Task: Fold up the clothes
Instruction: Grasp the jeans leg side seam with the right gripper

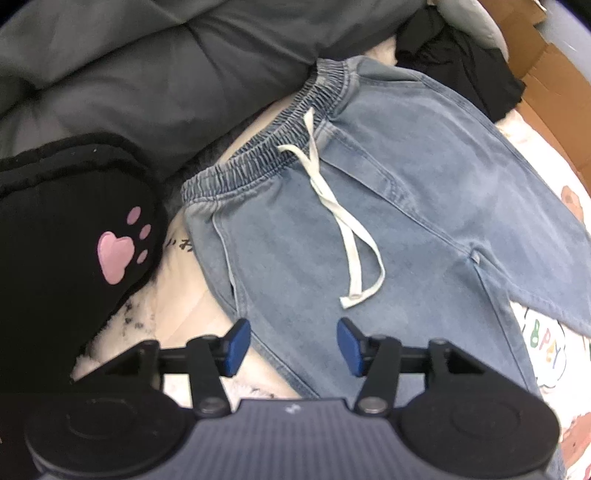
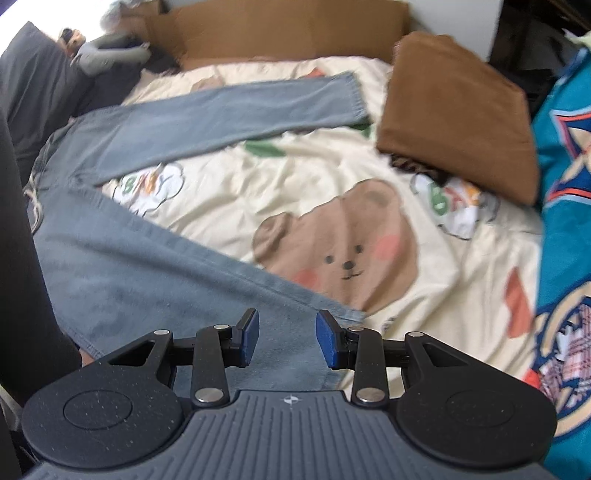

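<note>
A pair of light blue denim trousers is spread flat on the bear-print bedsheet, the elastic waistband turned toward the grey duvet at one side of the bed, the white drawstring trailing loose over the front. In the right wrist view the two legs are seen splayed apart, the far leg reaching toward the cardboard at the bed's far edge, the near leg running under the tool.

The left gripper is poised over the hip side of the trousers, its blue pads apart with nothing clamped between them. The right gripper is held over the near leg by its hem, jaws likewise apart and empty.

The step in hand appears to be taking hold of the near leg so that it can be laid over the far one. It would be done best if the outer seam were pinched through both layers at hip and hem together, the cloth lifted evenly, and the drawstring kept tucked inside. A brown folded garment and a black paw-print item lie close by and should be left undisturbed.
</note>
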The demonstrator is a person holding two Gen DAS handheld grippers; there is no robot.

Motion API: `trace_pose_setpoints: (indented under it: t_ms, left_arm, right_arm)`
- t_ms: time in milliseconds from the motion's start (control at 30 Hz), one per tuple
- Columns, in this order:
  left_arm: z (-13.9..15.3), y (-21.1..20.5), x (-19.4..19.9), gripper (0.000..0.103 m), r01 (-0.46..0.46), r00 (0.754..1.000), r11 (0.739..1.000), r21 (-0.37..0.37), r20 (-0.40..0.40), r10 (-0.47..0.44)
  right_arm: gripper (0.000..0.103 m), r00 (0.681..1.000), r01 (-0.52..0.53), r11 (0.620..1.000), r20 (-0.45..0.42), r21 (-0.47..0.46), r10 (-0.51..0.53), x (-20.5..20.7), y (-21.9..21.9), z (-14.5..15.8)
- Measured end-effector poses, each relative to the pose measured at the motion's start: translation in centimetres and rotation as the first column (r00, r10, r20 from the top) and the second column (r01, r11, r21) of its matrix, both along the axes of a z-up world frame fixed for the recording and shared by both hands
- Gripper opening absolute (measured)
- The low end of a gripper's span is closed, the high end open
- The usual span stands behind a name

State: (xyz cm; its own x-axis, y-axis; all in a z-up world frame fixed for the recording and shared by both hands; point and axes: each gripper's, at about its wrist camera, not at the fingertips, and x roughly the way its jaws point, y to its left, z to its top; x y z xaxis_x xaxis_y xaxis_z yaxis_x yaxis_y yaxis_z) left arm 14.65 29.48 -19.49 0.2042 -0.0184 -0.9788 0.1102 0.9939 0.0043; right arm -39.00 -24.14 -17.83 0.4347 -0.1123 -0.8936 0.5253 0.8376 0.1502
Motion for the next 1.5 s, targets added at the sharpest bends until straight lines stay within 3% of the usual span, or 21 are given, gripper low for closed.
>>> trace_pose_setpoints:
  t_ms: [333,567,767,867,1033,1167,1300,1500]
  left_arm:
    - [-1.6,0.6,0.9,0.056,0.017,1.000,1.000,0.003,-0.015,-0.017]
    - [-2.6,1.4,2.0,0.056,0.004,1.000,1.000,0.002,-0.022,-0.004]
    - [-3.7,1.6,2.6,0.056,0.000,0.999,1.000,-0.015,-0.049,-0.001]
    - [-4.0,1.4,2.9,0.056,0.009,0.998,1.000,-0.019,-0.055,-0.010]
    - [-4.8,1.0,2.9,0.056,0.017,0.998,1.000,-0.024,-0.066,-0.019]
    - [-5.3,0.8,2.5,0.056,0.031,0.997,0.999,-0.018,-0.076,-0.032]
    - [-5.4,1.0,2.3,0.056,0.045,0.995,0.999,-0.003,-0.085,-0.045]
    - [-5.1,1.7,2.5,0.056,0.027,0.996,1.000,0.003,-0.084,-0.026]
  right_arm:
    - [0.041,0.979,-0.186,0.980,-0.071,0.077,0.191,5.5,3.0,-5.8]
    - [0.041,0.912,-0.361,0.920,-0.147,0.155,0.383,7.2,7.2,-10.0]
    - [0.042,0.870,-0.411,0.881,-0.188,0.235,0.456,6.9,9.8,-12.5]
    - [0.054,0.863,-0.406,0.878,-0.210,0.252,0.459,6.6,10.5,-13.2]
    - [0.063,0.847,-0.438,0.867,-0.213,0.237,0.486,6.5,11.9,-13.2]
    - [0.069,0.818,-0.500,0.850,-0.234,0.165,0.526,6.6,13.5,-13.3]
    - [0.069,0.837,-0.476,0.875,-0.256,0.093,0.483,6.3,14.0,-13.3]
    - [0.067,0.879,-0.427,0.903,-0.209,0.056,0.429,5.4,12.2,-10.9]
